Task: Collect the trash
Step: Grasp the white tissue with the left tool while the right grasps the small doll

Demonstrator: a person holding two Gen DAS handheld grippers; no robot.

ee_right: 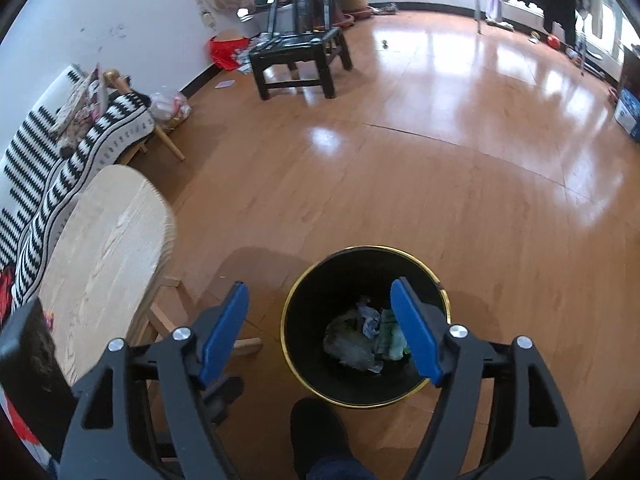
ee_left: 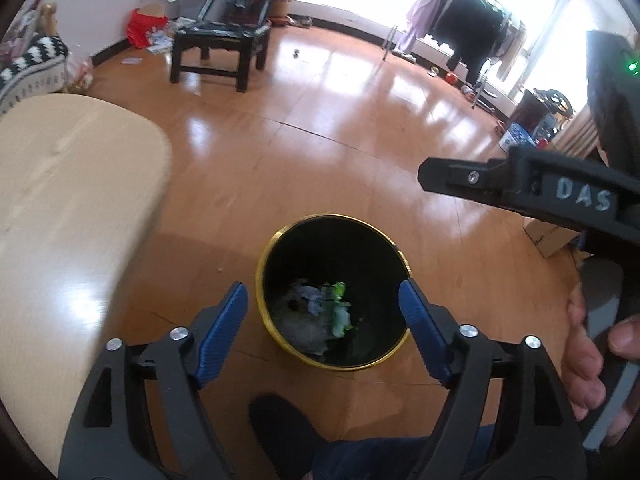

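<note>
Trash (ee_left: 320, 308) lay at the bottom of the black bin (ee_left: 276, 240) with the gold rim — crumpled white paper and a green wrapper in the left view, with a greyish lump beside them in the right view (ee_right: 366, 338). The bin stood on the wooden floor (ee_left: 320, 152), just off the rounded end of the pale tabletop (ee_left: 60, 200) and right in front of the person's dark shoe (ee_left: 280, 432).

Both grippers hung above the bin, angled down into it. The left gripper (ee_left: 322, 320) had its blue fingers (ee_left: 222, 330) spread wide with nothing between them; past them only the bin's mouth and the floor showed. The right gripper (ee_right: 320, 324) was the same: fingers (ee_right: 224, 332) wide and empty, one of them crossing the bin's opening in view. In the left view the right tool also crossed the upper right, a hand (ee_left: 584, 356) wrapped on its handle.

By my reading, the step in hand was the drop — with both pairs of fingers wide over the bin and trash lying inside, it looked finished. Whether more trash was left to collect I could not tell: the visible part of the tabletop looked bare, and the clutter by the far chair (ee_left: 224, 40) was too distant to judge. The next move likely called for lifting both tools clear of the rim and turning to look for any further piece, fingers kept wide for the approach.
</note>
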